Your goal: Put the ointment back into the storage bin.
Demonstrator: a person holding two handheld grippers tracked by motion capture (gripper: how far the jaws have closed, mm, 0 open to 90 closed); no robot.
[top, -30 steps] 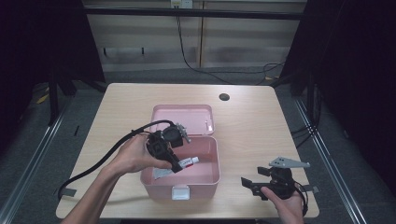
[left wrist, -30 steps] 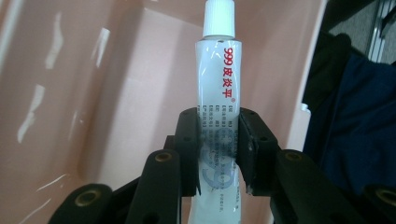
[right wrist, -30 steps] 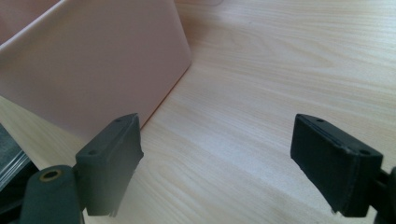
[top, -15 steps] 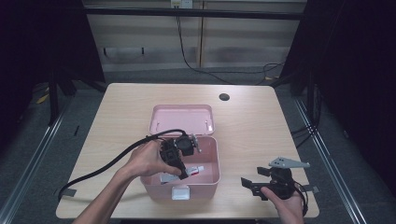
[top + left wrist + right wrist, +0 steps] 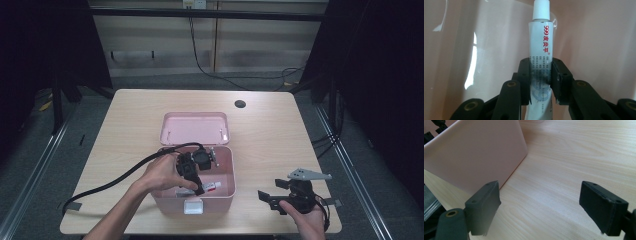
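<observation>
The table [image 5: 125, 125] is carrying a pink box [image 5: 227, 187] near its front edge, and the box is standing with its lid [image 5: 195, 127] thrown back flat behind it, which is leaving the inside open from above. That open top looks like the reason the left hand [image 5: 160, 175] is reaching in from the near-left side.

The left gripper [image 5: 197, 189] is dipping into the box, its cable [image 5: 110, 182] trailing off to the left across the table. In the left gripper view its jaws are closing tight on a white tube [image 5: 541, 62], pinching it across the lower body so the capped end is pointing away toward the pink wall. Gripping low like this is probably keeping the cap clear and the tube steady, whether it is being set down or lifted out; which one I cannot tell. The tube is sitting inside the box, toward its front right part.

The right gripper [image 5: 270, 200] is waiting on the table to the right of the box, held in the right hand [image 5: 307, 220]. Its jaws are spread wide with nothing between them, and in the right gripper view they are facing bare wood beside the box's outer wall, apparently parked out of the way.
</observation>
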